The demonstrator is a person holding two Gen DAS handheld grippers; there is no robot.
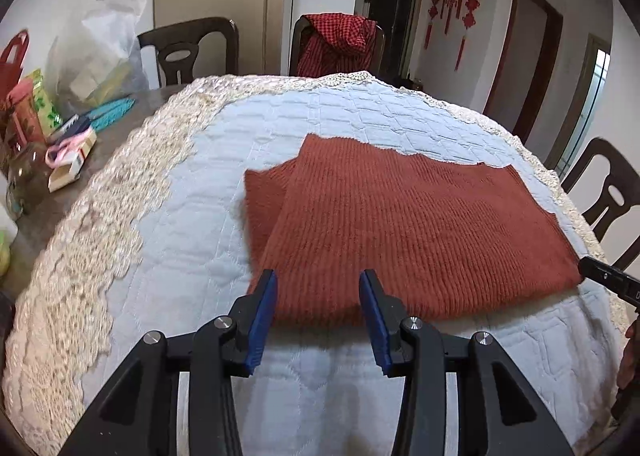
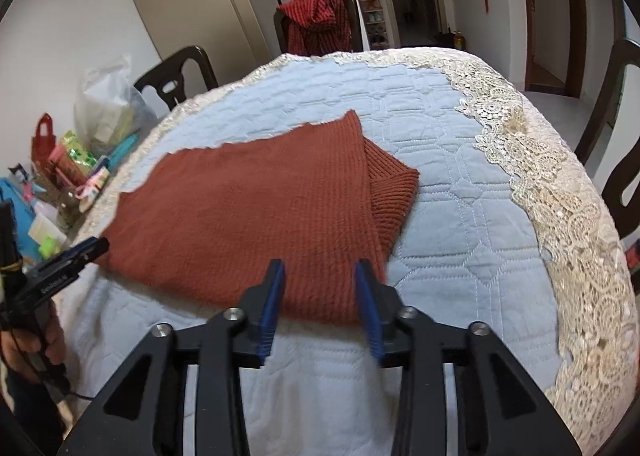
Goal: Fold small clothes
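Both grippers, left gripper (image 1: 318,282) and right gripper (image 2: 320,272), hang with fingers released, grasping nothing, over the near edge of the folded rust knit garment (image 1: 400,224) lying on the quilted tablecloth (image 1: 192,216). White lettering on the left gripper's side is too blurred to read.

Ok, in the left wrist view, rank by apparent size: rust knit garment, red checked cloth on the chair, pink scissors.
1. Rust knit garment, largest.
2. Red checked cloth; farther away, so its true size is unsure.
3. Pink scissors, smallest.
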